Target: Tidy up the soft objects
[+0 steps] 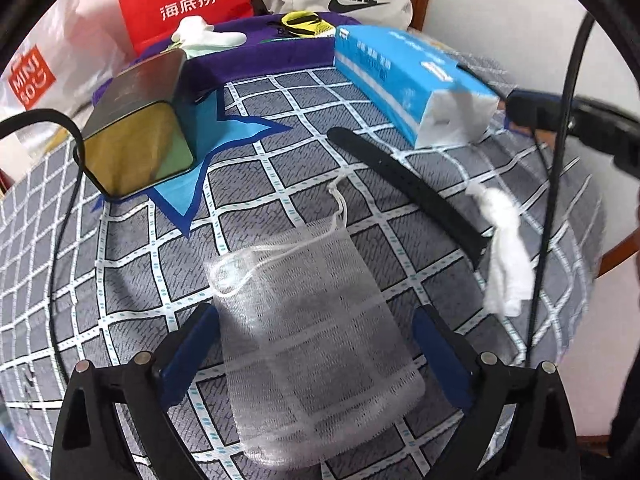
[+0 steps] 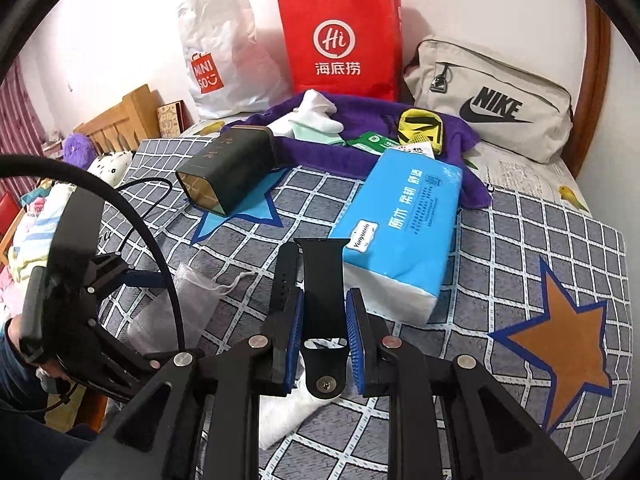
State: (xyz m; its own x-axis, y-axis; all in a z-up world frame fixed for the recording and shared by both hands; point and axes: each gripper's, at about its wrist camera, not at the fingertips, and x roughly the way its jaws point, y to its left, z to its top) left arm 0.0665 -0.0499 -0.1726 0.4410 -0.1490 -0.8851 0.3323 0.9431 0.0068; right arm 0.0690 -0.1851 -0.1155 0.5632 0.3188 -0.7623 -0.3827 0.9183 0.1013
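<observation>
A white mesh drawstring pouch (image 1: 304, 340) lies flat on the checked bedspread (image 1: 132, 280). My left gripper (image 1: 316, 356) is open and straddles it, a blue pad on each side, neither pressing. In the right wrist view my right gripper (image 2: 322, 316) is shut on a black watch strap (image 2: 322, 280) that sticks out forward between the pads. A second strap piece with holes (image 2: 284, 276) runs beside its left finger. Crumpled white tissue (image 2: 288, 408) sits just under that gripper. The left wrist view shows a black strap (image 1: 404, 184) with white tissue (image 1: 504, 256) at its near end.
A blue tissue pack (image 2: 400, 232), a dark tin box (image 2: 228, 168) and a purple towel (image 2: 360, 152) with white socks (image 2: 316, 116) lie further back. A red paper bag (image 2: 340, 40), a white plastic bag (image 2: 220, 52) and a beige Nike bag (image 2: 492, 100) stand along the wall.
</observation>
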